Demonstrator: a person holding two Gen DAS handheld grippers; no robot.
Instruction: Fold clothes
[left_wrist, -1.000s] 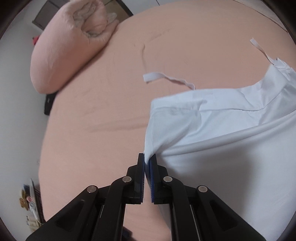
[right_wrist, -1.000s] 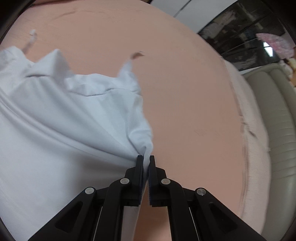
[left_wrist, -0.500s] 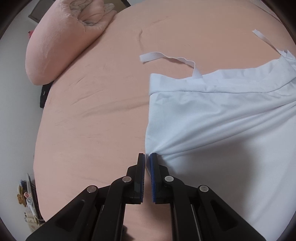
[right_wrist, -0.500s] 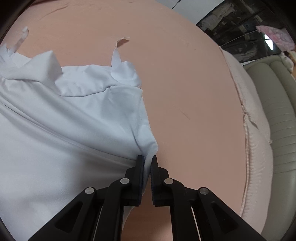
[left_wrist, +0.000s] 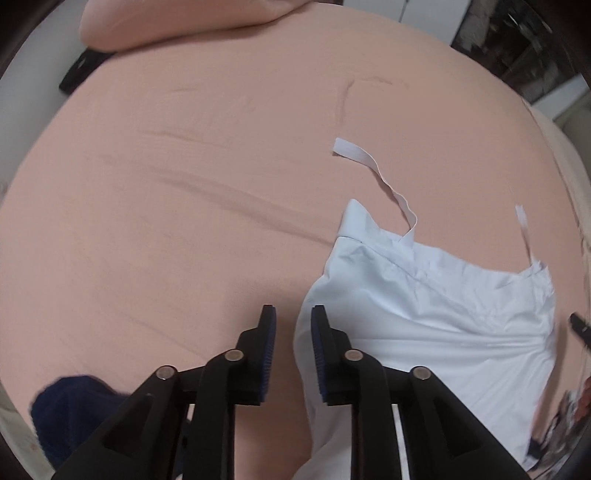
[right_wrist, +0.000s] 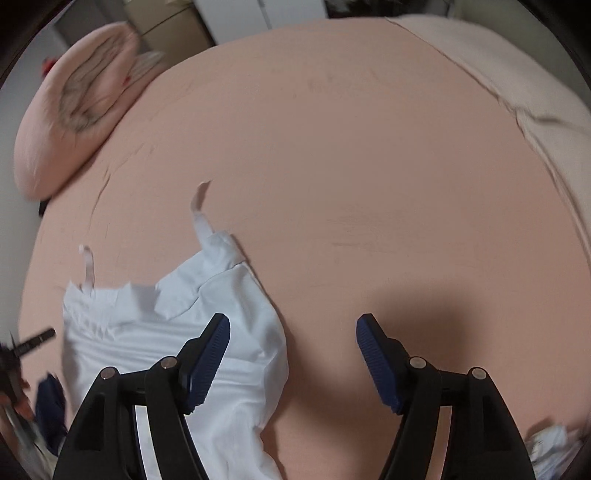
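A white garment (left_wrist: 424, 314) (right_wrist: 166, 332) with two thin straps (left_wrist: 369, 166) (right_wrist: 199, 206) lies on the peach bed sheet (left_wrist: 184, 184) (right_wrist: 369, 184). My left gripper (left_wrist: 290, 321) hangs over its left edge. Its jaws are opening and stand a little apart; the cloth's edge lies by the right pad, unpinched. My right gripper (right_wrist: 292, 318) is over the garment's right edge. Its jaws are opening wide, and only a little of the cloth's edge lies loose between them. Each view catches the other gripper's tip (left_wrist: 580, 328) (right_wrist: 33, 341) at its margin.
A pink pillow (left_wrist: 166, 22) (right_wrist: 74, 110) lies at the head of the bed, with a black object (left_wrist: 79, 72) beside it. A dark blue cloth (left_wrist: 74, 406) (right_wrist: 50, 402) sits near the front edge. A beige blanket (right_wrist: 517, 74) borders the far right.
Both grippers were shut on the garment's lower corners and pulling it taut. Both have now let go and opened, the right much wider. Both have rolled and shifted, and the cloth lies slack.
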